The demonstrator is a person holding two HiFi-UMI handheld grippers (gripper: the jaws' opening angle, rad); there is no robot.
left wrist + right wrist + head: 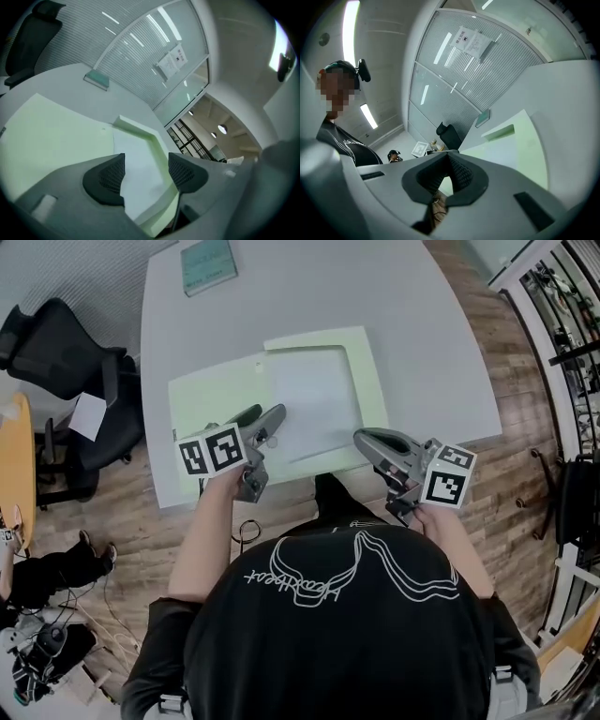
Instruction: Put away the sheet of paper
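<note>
A white sheet of paper lies inside an open pale green folder on the white table. My left gripper hovers over the sheet's near left corner, open, with nothing between its pads. In the left gripper view the gripper frames the paper and the folder's raised rim. My right gripper is at the folder's near right corner, above the table's front edge. In the right gripper view it is shut on nothing, with the paper beyond it.
A teal book lies at the table's far left. A black office chair stands left of the table, by a round wooden table. A person stands at the left of the right gripper view. Wooden floor surrounds the table.
</note>
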